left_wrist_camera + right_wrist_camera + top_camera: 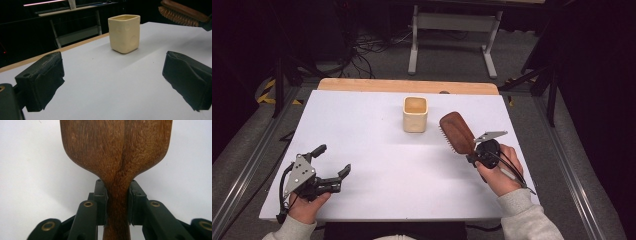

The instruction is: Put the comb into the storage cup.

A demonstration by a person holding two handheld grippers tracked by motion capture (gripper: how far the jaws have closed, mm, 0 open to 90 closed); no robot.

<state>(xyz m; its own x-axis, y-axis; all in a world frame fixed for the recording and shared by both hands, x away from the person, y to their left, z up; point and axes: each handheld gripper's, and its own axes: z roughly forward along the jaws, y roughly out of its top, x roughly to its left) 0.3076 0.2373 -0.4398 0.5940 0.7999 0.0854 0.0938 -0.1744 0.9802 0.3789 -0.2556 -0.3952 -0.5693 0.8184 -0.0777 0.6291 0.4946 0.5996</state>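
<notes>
White table (pixel 377 150) across the middle of the high view, with a strip of bare wood edge (pixel 407 86) along its upper side. Beyond that, at the top of the frame, grey floor with a pale metal stand (pixel 452 30) and loose cables (pixel 372 47).

Next in size, wooden hairbrush (pixel 457 132) right of centre in the high view, head toward the upper left, bristles along its left edge, handle toward the lower right. In the right gripper view, brown back of the brush (pixel 116 152) across the upper half of the frame, narrowing to a handle that drops between the 2 black jaws. In the left gripper view, brush (pixel 183 12) in the upper right corner, clear of the table surface.

Cream square cup (pixel 415 114) upright just above centre, just left of the brush head, apart from it; in the left gripper view, cup (pixel 124 33) upright above centre.

Right gripper (pixel 473 156) at the lower right, pinching the brush handle on both sides.

Left gripper (pixel 332 162) at the lower left, jaws spread wide, holding nothing, well apart from cup and brush.
</notes>
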